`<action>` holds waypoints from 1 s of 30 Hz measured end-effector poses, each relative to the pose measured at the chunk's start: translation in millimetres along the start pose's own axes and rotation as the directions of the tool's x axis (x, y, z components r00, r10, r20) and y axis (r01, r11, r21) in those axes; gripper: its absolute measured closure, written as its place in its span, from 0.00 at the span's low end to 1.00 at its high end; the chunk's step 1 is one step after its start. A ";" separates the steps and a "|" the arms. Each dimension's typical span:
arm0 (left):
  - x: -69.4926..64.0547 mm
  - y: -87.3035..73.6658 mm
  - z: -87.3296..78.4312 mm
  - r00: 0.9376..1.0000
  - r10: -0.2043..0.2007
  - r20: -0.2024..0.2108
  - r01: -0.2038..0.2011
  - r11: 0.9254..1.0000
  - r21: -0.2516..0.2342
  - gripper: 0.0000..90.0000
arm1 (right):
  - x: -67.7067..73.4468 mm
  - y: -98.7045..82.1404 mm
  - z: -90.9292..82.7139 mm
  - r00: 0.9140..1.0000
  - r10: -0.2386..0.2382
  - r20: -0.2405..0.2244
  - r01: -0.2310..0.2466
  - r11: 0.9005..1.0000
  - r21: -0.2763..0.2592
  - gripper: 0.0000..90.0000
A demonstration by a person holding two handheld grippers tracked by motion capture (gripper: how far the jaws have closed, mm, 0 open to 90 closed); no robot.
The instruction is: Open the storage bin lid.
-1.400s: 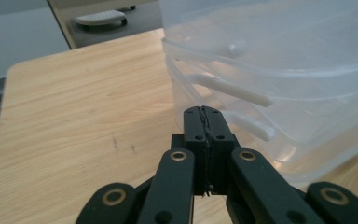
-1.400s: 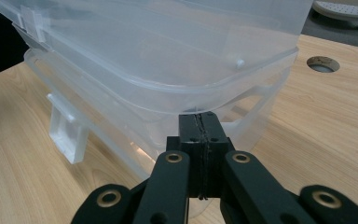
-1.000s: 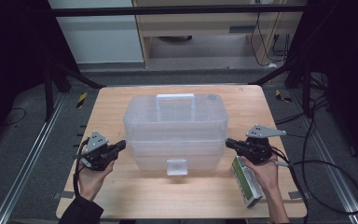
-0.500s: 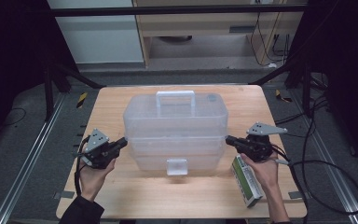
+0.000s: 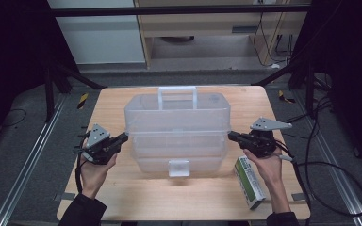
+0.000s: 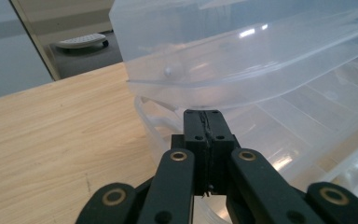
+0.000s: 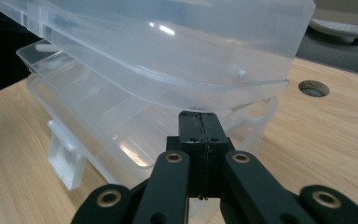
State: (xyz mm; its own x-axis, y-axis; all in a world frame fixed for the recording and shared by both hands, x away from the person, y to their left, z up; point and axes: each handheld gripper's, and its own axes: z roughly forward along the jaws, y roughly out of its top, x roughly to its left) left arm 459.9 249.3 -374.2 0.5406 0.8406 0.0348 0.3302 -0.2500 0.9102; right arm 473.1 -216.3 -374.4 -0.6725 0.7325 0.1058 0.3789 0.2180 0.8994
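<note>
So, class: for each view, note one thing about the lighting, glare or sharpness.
High view: dark surroundings, the light wooden table lit, picture soft overall. Left gripper view: bright glare streaks on the clear plastic storage box, and the background floor is blurred. Right gripper view: a small white highlight on the box lid, with the black shut gripper sharp.
</note>
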 end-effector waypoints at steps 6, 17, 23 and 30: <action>1.0 4.4 2.2 1.000 -0.003 -0.005 0.003 1.000 -0.009 0.99 | -3.4 3.8 -0.5 1.000 0.000 -0.007 0.000 1.000 -0.023 1.00; 1.8 9.5 7.0 1.000 -0.006 -0.003 0.006 1.000 -0.023 0.99 | -8.8 9.5 -0.6 1.000 -0.008 -0.007 0.008 0.999 -0.037 1.00; 1.1 10.2 8.9 1.000 -0.004 -0.010 0.004 1.000 -0.031 0.99 | -10.5 11.6 -0.6 1.000 -0.013 -0.006 0.012 0.999 -0.040 1.00; -0.5 8.4 10.3 1.000 0.004 -0.011 -0.005 0.999 -0.033 0.99 | -9.9 10.9 -0.5 1.000 -0.019 -0.006 0.019 0.999 -0.039 1.00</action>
State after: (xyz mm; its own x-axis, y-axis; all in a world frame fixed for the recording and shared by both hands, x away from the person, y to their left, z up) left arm 470.4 241.8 -370.8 0.5331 0.8449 0.0434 0.3020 -0.2380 0.9231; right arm 483.6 -221.5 -365.5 -0.6836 0.7241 0.0912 0.3411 0.2066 0.9170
